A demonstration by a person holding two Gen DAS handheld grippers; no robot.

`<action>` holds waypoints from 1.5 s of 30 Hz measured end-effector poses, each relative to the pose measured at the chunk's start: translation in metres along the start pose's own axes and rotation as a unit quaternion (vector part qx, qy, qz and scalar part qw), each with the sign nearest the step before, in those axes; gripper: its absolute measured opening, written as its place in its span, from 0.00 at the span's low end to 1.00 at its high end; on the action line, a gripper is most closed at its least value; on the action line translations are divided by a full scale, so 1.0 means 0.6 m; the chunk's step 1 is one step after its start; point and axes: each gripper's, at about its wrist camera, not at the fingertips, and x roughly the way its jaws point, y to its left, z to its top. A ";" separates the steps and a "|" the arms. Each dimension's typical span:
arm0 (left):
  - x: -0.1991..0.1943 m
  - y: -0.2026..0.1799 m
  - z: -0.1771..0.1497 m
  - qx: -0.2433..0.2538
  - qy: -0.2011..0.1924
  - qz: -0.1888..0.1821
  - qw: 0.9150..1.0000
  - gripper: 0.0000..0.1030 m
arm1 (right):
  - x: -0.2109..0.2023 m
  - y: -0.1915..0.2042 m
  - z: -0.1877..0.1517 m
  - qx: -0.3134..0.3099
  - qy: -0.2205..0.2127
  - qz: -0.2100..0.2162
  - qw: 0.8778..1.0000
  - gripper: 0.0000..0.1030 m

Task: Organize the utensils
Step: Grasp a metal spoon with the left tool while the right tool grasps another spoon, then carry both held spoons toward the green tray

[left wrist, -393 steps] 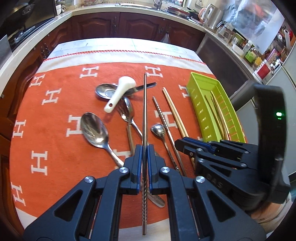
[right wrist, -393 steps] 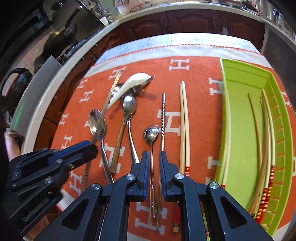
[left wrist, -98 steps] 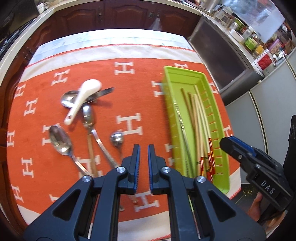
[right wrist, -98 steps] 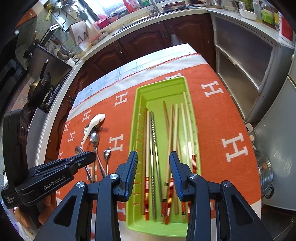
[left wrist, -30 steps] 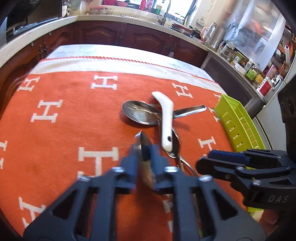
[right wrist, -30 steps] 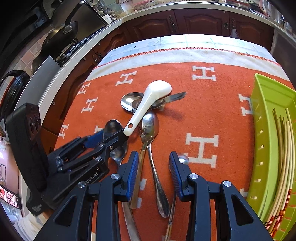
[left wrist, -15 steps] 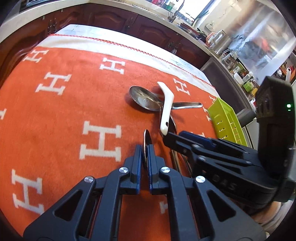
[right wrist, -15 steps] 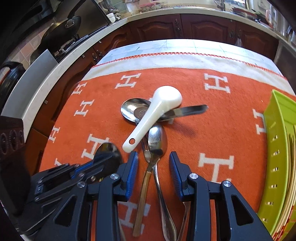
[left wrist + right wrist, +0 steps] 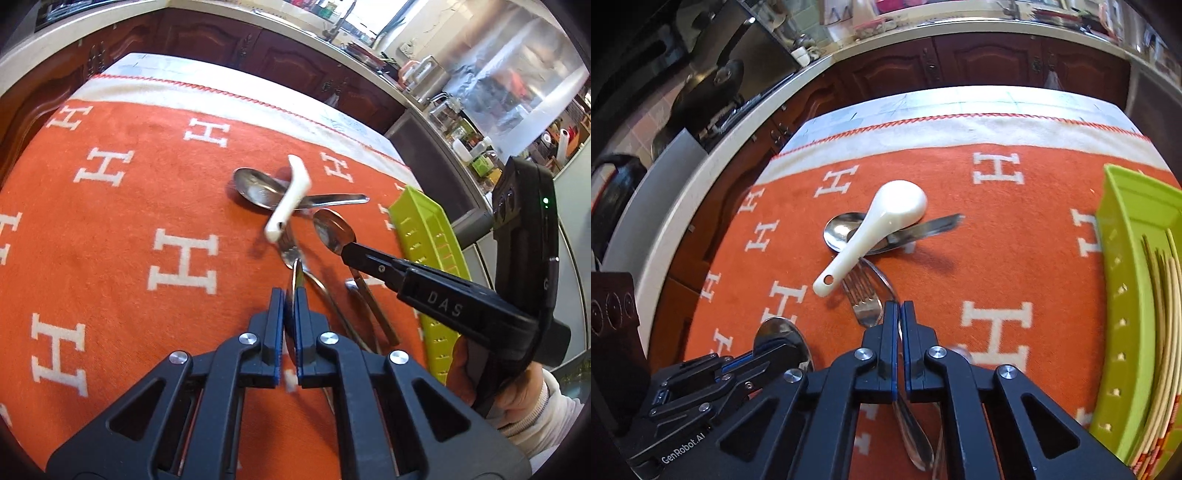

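Between the closed fingers of the left gripper point(image 9: 290, 295) a metal spoon point(image 9: 296, 275) is clamped edge-on, so only a thin sliver is seen in the left wrist view; its round bowl point(image 9: 783, 338) is shown only by the right wrist view. The right gripper point(image 9: 898, 314) is clamped on the handle of a second spoon point(image 9: 334, 232), whose bowl is seen only from the left. Beyond them on the orange cloth point(image 9: 122, 221) a white ceramic spoon point(image 9: 875, 230) is propped across a large steel spoon point(image 9: 846, 230), with a fork point(image 9: 862, 295) partly hidden beneath. Chopsticks point(image 9: 1161, 295) are laid in the green tray point(image 9: 1126, 229) at the right.
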 end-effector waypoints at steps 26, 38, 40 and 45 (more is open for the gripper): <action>-0.060 -0.315 0.027 0.142 0.008 -0.054 0.988 0.03 | -0.292 -0.218 -0.097 0.174 -0.098 0.055 0.978 0.02; 0.057 -0.417 0.083 0.182 0.043 -0.020 0.982 0.03 | -0.293 -0.347 -0.124 0.244 -0.101 0.012 0.965 0.02; 0.082 -0.422 0.091 0.189 0.048 -0.004 0.981 0.03 | -0.284 -0.359 -0.123 0.249 -0.099 0.009 0.963 0.02; 0.134 -0.418 0.095 0.196 0.068 0.026 0.978 0.03 | -0.241 -0.381 -0.109 0.262 -0.093 0.005 0.961 0.02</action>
